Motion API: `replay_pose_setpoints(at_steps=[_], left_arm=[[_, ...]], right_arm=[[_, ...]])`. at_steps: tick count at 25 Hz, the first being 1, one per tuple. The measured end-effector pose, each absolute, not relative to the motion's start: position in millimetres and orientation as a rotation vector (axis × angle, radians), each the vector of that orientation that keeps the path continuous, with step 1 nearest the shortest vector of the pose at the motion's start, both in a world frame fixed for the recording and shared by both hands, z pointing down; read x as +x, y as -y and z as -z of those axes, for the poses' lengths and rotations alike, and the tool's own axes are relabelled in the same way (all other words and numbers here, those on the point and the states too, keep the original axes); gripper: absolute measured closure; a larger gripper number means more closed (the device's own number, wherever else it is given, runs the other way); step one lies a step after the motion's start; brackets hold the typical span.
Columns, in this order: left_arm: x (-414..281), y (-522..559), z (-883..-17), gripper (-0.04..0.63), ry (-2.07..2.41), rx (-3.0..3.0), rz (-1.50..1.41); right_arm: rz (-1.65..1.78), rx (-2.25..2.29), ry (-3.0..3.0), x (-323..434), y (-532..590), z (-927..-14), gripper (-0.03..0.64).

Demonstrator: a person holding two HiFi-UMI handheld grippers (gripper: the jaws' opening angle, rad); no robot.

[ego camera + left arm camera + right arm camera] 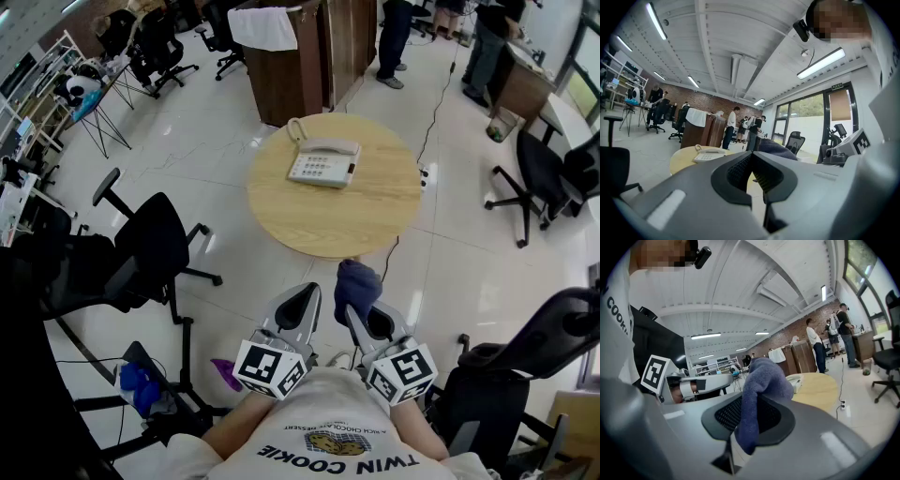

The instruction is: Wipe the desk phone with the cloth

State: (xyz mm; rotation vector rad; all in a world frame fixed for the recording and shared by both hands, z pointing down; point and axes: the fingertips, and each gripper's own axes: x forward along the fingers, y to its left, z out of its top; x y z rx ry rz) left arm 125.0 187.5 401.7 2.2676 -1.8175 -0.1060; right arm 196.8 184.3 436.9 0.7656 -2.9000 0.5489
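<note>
A white desk phone [322, 162] with its handset on the cradle rests on the round wooden table [375, 220], toward the far side. It also shows small in the left gripper view as the phone [707, 155] and at the table's edge in the right gripper view as the phone [795, 380]. My right gripper [353, 307] is shut on a dark blue cloth [357, 285], which bunches above the jaws as the cloth [761, 380]. My left gripper [298, 302] is shut and holds nothing. Both grippers are held close to the person's body, short of the table's near edge.
Black office chairs stand left [150, 246] and right [539, 178] of the table. A wooden cabinet [300, 56] draped with a white cloth lies beyond it. A cable [436, 103] runs across the floor to a power strip. People stand at the far back.
</note>
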Motion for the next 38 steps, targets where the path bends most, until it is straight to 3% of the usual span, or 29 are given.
replay_pose_setpoints(at_steps=[19,38], left_arm=[[71.3,-69.1,-417.1,0.603,1.730,2.276,0.147],[-66.9,48.7,-438.5,0.603,1.753,2.217,0.152]], right_arm=[[-0.534,0.738,2.855,127.9,-86.9,-444.3,0.552],[-0.685,0.665,2.794,-15.7,47.3,-457.7,0.552]])
